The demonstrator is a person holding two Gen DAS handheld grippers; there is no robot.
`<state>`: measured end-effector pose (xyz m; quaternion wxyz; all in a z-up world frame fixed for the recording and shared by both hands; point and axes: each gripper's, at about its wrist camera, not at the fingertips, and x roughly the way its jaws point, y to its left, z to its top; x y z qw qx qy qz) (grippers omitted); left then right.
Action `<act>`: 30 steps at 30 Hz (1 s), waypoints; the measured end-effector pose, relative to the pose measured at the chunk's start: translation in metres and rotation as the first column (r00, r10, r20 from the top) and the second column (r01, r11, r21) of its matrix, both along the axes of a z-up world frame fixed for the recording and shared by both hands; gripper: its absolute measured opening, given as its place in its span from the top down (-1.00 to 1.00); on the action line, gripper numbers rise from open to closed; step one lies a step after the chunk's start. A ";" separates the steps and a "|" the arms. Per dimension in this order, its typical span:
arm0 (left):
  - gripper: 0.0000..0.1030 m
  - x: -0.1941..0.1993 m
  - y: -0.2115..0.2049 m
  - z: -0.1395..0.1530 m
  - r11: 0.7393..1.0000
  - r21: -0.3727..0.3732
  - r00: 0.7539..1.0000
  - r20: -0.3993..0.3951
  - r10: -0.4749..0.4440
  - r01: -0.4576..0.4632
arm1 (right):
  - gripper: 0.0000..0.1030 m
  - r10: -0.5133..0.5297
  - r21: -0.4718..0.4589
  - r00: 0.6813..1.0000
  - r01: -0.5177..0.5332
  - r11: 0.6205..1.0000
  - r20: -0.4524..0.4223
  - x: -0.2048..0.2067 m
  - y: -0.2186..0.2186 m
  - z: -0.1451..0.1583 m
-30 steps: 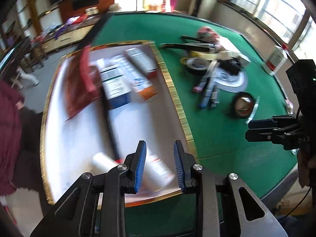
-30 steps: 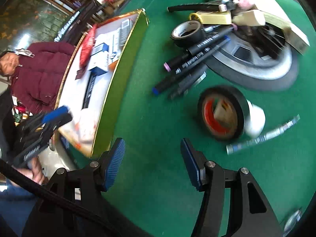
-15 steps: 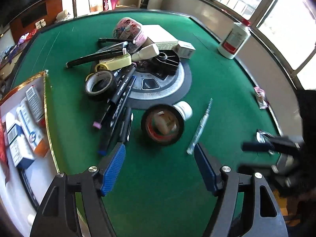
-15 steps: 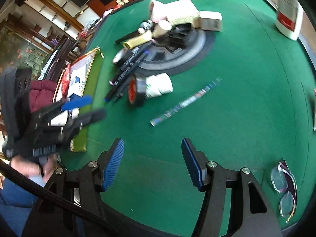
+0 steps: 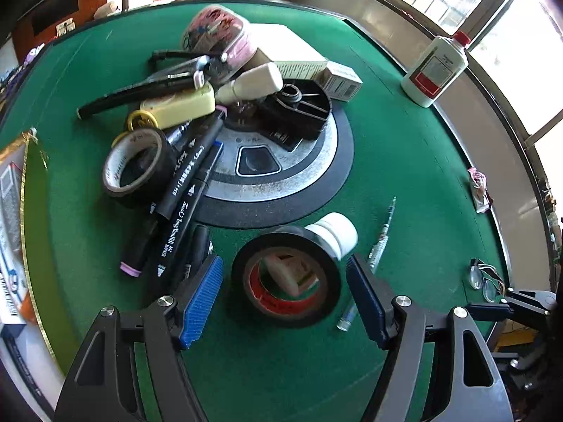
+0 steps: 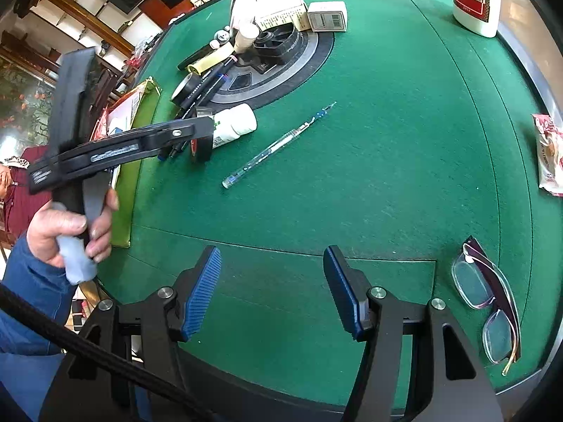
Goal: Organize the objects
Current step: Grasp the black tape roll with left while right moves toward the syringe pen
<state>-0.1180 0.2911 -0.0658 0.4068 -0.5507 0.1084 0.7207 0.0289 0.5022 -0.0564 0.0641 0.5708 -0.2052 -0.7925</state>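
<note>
My left gripper (image 5: 285, 295) is open, its blue pads on either side of a black tape roll with a red core (image 5: 286, 283) that stands on the green table. A small white bottle (image 5: 334, 234) lies partly inside the roll. In the right wrist view the left gripper (image 6: 195, 128) hovers over that roll (image 6: 201, 144) and bottle (image 6: 234, 125). My right gripper (image 6: 272, 290) is open and empty above bare felt near the table's front edge. A clear pen (image 5: 381, 237) lies just right of the roll; it also shows in the right wrist view (image 6: 278, 146).
A pile of markers (image 5: 183, 190), a second tape roll (image 5: 135, 168), a yellow case, boxes and a pink pouch (image 5: 216, 33) sits on a round centre plate (image 5: 281, 176). A gold-rimmed tray (image 5: 26, 190) is at left. Glasses (image 6: 487, 299), a white jug (image 5: 436, 66) and a snack packet (image 6: 549, 154) lie at right.
My left gripper left the tray, opened wide and swung right to the tape roll, closing in on it. My right gripper drew back towards the table's front edge.
</note>
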 end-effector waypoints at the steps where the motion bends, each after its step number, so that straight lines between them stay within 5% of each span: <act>1: -0.25 0.000 -0.003 -0.003 1.000 0.013 1.000 0.014 0.011 -0.011 | -0.16 0.001 0.001 1.000 -0.001 1.000 0.002 0.000 0.000 -0.001; 3: -0.10 0.003 -0.007 -0.006 0.999 0.034 1.000 0.022 0.018 -0.018 | -0.16 0.001 0.001 1.000 -0.001 1.000 0.004 -0.001 0.001 -0.001; 12: -0.10 0.043 -0.046 0.003 1.000 -0.016 0.999 -0.034 0.022 -0.022 | -0.16 -0.040 0.000 0.998 0.040 0.999 0.047 -0.030 -0.007 -0.005; 16: -0.10 0.057 -0.068 0.004 0.996 -0.083 0.998 -0.064 0.015 -0.020 | -0.13 -0.051 0.090 0.997 0.046 0.995 0.058 -0.058 -0.024 -0.009; 19: -0.10 0.060 -0.078 0.003 0.992 -0.124 0.995 -0.094 0.013 -0.025 | 0.14 -0.062 0.147 0.996 0.052 0.988 0.065 -0.082 -0.039 -0.015; 24: -0.10 0.062 -0.089 0.000 0.989 -0.150 0.994 -0.108 -0.002 -0.014 | 0.14 -0.066 0.284 0.991 0.030 0.958 0.116 -0.103 -0.059 -0.035; 26: -0.11 0.061 -0.091 0.000 0.988 -0.153 0.994 -0.112 -0.009 -0.008 | 0.45 -0.027 0.340 0.994 -0.011 0.940 0.108 -0.100 -0.063 -0.035; 30: -0.11 0.061 -0.088 -0.001 0.984 -0.175 0.992 -0.120 -0.037 0.015 | 0.86 -0.033 0.308 0.994 0.000 0.951 0.104 -0.083 -0.041 -0.036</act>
